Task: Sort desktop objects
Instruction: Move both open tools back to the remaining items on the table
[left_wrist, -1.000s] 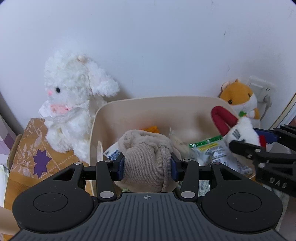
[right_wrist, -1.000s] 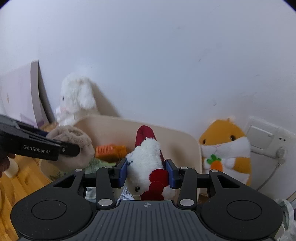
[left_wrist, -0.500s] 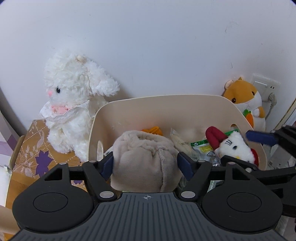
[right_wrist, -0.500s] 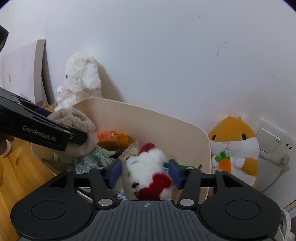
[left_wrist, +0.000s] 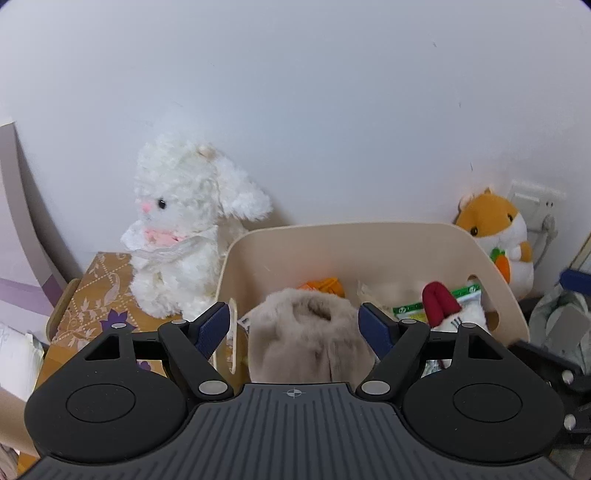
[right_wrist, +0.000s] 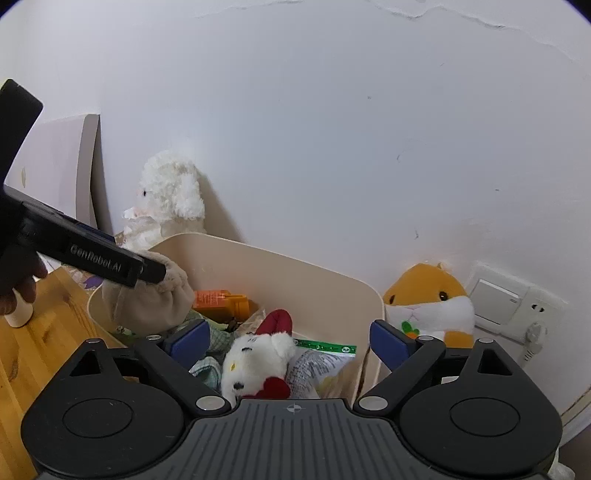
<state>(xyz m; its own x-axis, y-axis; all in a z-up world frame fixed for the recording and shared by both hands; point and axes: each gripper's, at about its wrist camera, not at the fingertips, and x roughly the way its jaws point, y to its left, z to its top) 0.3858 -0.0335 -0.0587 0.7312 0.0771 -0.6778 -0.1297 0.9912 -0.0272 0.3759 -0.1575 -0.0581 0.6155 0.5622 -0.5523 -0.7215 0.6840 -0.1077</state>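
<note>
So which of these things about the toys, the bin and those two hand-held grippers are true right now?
1. The left hand-held gripper is open. True.
2. The beige plush lies outside the cream bin. False: it sits inside.
3. The right hand-held gripper clamps the small white plush. False: its jaws stand wide apart.
4. The orange hamster sits outside the bin, by the wall. True.
5. The white rabbit lies in the bin. False: it stands beside it.
</note>
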